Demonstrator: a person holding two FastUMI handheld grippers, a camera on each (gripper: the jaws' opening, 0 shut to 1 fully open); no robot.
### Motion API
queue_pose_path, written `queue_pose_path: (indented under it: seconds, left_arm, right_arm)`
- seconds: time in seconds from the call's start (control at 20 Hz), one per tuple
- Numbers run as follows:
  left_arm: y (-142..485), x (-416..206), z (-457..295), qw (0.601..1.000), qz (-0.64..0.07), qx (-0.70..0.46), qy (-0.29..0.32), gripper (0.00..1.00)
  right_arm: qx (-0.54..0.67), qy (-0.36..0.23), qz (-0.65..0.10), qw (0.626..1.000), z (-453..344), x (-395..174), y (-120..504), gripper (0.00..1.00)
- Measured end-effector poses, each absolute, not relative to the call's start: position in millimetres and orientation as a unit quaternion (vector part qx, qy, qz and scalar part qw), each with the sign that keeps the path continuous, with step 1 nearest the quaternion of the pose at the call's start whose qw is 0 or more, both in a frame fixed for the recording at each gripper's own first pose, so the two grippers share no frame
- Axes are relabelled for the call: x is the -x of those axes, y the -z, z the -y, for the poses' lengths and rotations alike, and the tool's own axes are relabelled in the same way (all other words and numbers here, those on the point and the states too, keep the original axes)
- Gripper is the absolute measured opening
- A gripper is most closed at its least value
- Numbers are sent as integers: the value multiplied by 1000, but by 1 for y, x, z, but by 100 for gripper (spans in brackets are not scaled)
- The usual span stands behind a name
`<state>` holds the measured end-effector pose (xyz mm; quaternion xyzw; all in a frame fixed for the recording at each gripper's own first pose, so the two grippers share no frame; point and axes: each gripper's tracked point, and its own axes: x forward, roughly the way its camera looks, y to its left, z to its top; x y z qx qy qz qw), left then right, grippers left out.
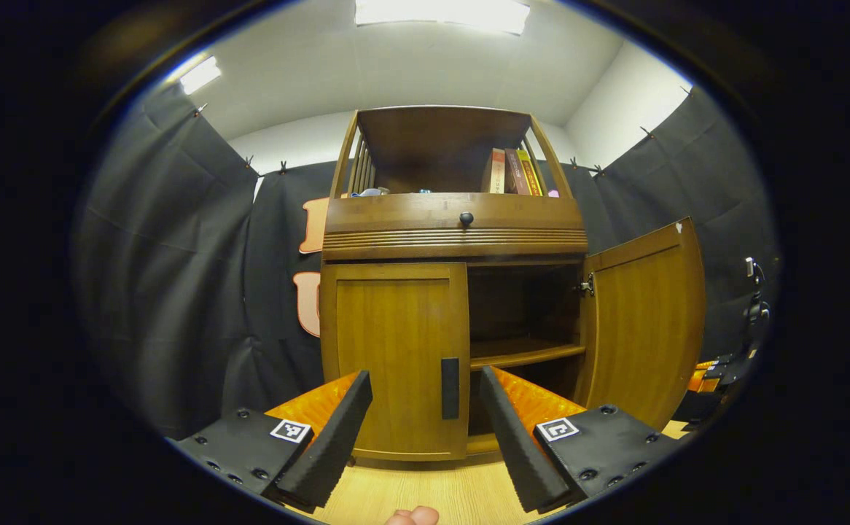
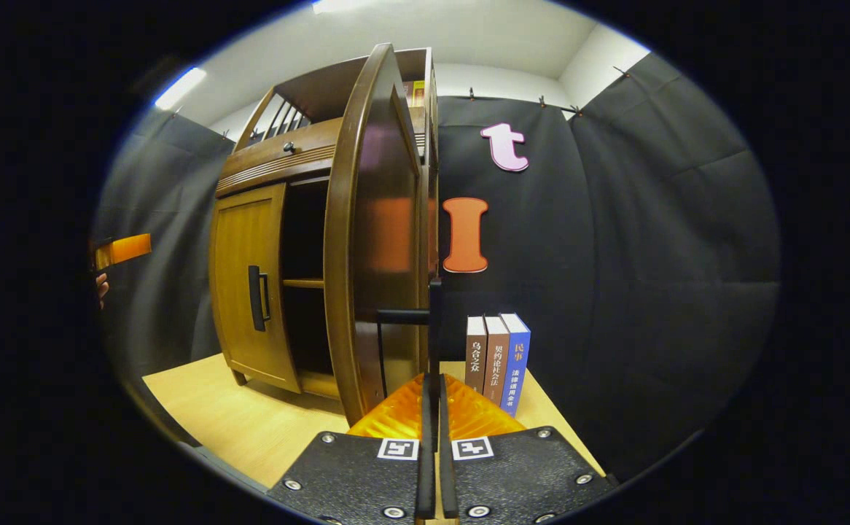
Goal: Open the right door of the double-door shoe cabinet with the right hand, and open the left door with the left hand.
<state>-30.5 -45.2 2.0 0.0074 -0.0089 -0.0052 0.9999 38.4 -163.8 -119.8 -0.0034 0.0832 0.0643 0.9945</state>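
**Right door swung out, left door closed**

Pale wood flooring (image 1: 461,488) is carrying the shoe cabinet (image 1: 454,226). Right door (image 1: 647,321) is standing open; left door (image 1: 396,357) is sitting closed. Left gripper (image 1: 425,423) is gaping before the left door handle (image 1: 450,388). Right gripper (image 2: 432,408) is pinching the right door handle (image 2: 434,328).

Site: I was in a staged booth | black cloth walls (image 1: 177,277) | wooden shoe cabinet (image 1: 454,292) ahead | ceiling light panels (image 1: 439,13) overhead

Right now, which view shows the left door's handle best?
The left gripper view: the handle faces the camera, framed between the open left gripper fingers. The right gripper view shows it smaller, side-on, on the closed left door.
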Motion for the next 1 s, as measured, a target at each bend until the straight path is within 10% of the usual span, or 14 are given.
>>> queue_pose_path:
  seconds: [0.7, 1.0]
  left_arm:
    - [1, 33, 41, 1000, 21, 11, -16, 96]
    - [24, 27, 49, 999, -7, 41, -12, 98]
  right_arm:
    - [-17, -136, -98, 986, 182, -38, 120, 16]
    - [-31, -73, -83, 993, 197, 19, 102, 3]
